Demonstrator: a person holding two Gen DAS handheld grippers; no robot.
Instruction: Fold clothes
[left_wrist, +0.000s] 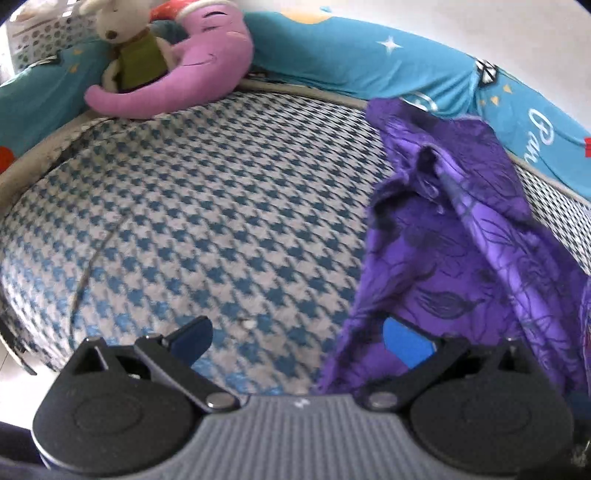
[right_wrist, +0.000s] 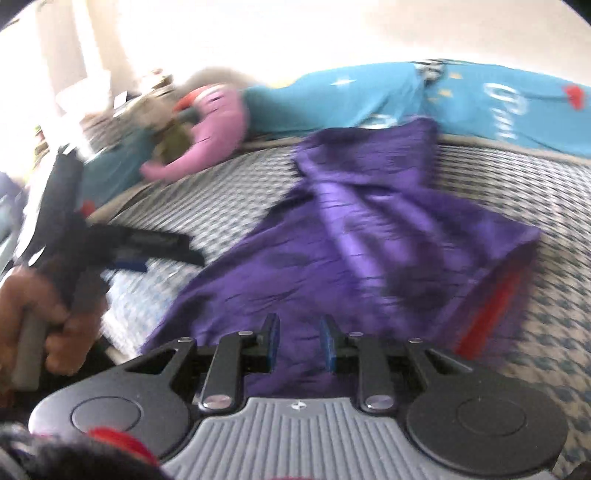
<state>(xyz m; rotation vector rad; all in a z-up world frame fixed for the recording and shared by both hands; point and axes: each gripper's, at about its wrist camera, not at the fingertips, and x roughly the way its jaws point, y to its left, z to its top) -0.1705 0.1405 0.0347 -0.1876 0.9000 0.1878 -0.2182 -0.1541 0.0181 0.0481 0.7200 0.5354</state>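
Left wrist view:
- Left tongs, black linkages with blue pads, are standing wide apart; the left pad is hanging over bare bedding, and the right pad is lying against the purple cloth, with nothing clamped between the two.
- Purple satin garment with dark leaf print is lying crumpled on the right part of the bed, its far end reaching the teal pillow and its near end draping toward the camera body.
- Bed cover in blue-and-white houndstooth weave is spreading bare across the left and middle.
- Teal pillow with white stars and lettering is running along the far edge of the bed.
- Pink plush elephant is lying at the far left corner, with a cream plush rabbit in an olive top leaning on it.

Right wrist view (blurred):
- Right tongs are standing partly apart, with the purple garment passing between and beneath the blue pads; whether they are gripping it I cannot tell.
- A red strip is showing along the garment's right edge.
- The person's left hand is gripping the handle of the other tool at the left, its tongs over the bed cover, just beside the garment.
- The pink elephant and the teal pillow are lying at the far side.
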